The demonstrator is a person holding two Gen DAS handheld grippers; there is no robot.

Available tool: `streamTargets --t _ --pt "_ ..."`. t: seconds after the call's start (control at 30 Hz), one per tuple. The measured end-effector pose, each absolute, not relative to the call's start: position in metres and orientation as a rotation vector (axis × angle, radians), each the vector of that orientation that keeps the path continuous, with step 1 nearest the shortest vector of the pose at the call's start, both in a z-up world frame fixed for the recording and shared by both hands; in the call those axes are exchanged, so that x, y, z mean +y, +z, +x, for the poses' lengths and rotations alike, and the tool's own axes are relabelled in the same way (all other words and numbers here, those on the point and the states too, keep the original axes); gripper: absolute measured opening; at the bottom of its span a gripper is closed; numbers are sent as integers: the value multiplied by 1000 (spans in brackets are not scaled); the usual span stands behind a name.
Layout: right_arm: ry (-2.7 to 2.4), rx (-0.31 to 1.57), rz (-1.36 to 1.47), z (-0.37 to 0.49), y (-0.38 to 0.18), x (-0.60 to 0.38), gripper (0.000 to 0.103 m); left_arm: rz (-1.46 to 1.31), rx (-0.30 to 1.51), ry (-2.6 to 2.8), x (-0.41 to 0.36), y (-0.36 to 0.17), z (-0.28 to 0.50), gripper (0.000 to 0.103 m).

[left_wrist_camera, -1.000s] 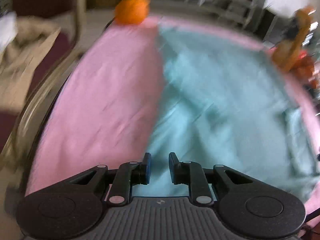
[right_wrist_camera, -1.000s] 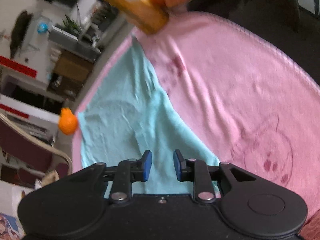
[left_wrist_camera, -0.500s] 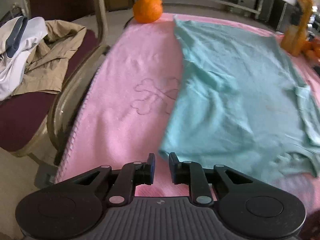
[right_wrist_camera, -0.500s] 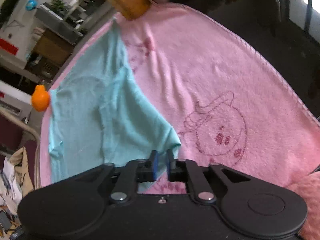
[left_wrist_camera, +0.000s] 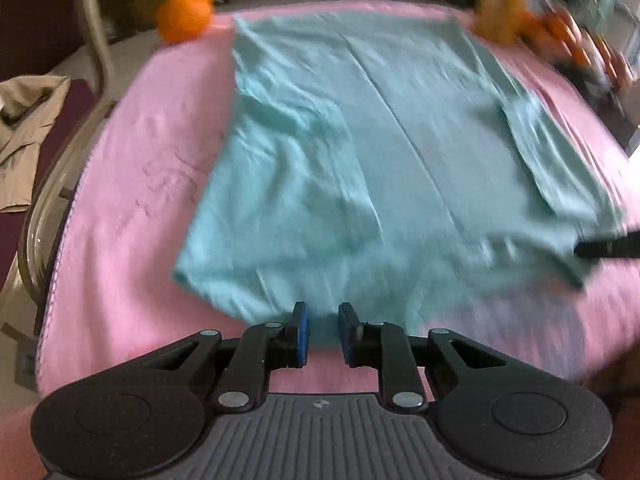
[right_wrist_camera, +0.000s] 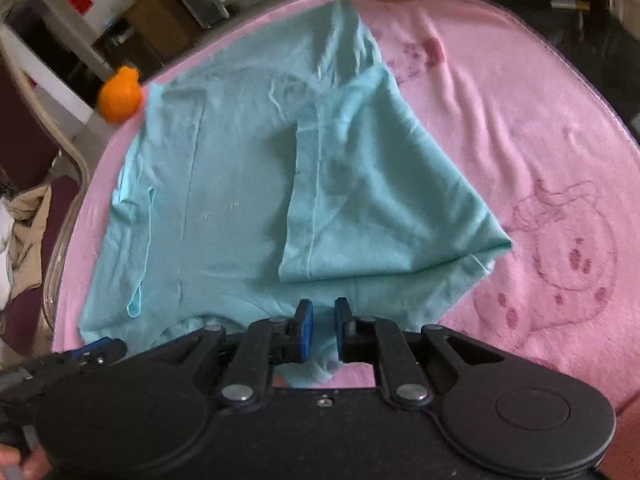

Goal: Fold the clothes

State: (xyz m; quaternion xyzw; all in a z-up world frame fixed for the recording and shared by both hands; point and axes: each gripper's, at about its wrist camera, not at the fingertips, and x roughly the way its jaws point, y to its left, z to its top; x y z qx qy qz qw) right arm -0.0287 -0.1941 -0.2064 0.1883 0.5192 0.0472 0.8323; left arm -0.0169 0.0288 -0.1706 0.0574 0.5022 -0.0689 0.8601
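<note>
A pink blanket with faint cartoon outlines covers the work surface, and a teal T-shirt lies spread on it, ahead of both sets of fingers. Far left of the left gripper's fingers, off the blanket's edge, a dark red chair holds a heap of beige clothing. An orange ball-like object sits at the blanket's far left corner, touching the shirt's far corner. At the far right, a blurred yellow-orange object stands by the shirt's other far corner. Beyond the blanket are shelves and furniture, too blurred to name.

The left gripper is held with its blue-padded fingers a small gap apart; the shirt's near edge lies right at the fingertips, and I cannot tell whether cloth is pinched.

In the right wrist view, one sleeve side is folded over the shirt's body, just ahead of the fingers. The right gripper has its fingers narrowly parted, with teal cloth passing between them and a small tongue of it showing behind the tips; contact with the pads is not clear.
</note>
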Motion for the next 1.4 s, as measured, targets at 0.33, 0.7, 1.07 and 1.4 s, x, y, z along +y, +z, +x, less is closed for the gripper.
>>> streamTargets --t 0.33,0.7,1.07,1.4 --pt "76 1065 548 -63 -190 -236 15 -19 975 -151 47 -145 -32 16" --pt "14 1041 432 -45 -206 -221 12 103 1024 -174 17 -174 -19 9" --pt "97 1057 467 -44 -190 -200 14 36 1017 -136 25 -167 -8 11" --pt "123 1138 382 -41 -199 -184 14 70 1016 -157 27 -157 -2 9"
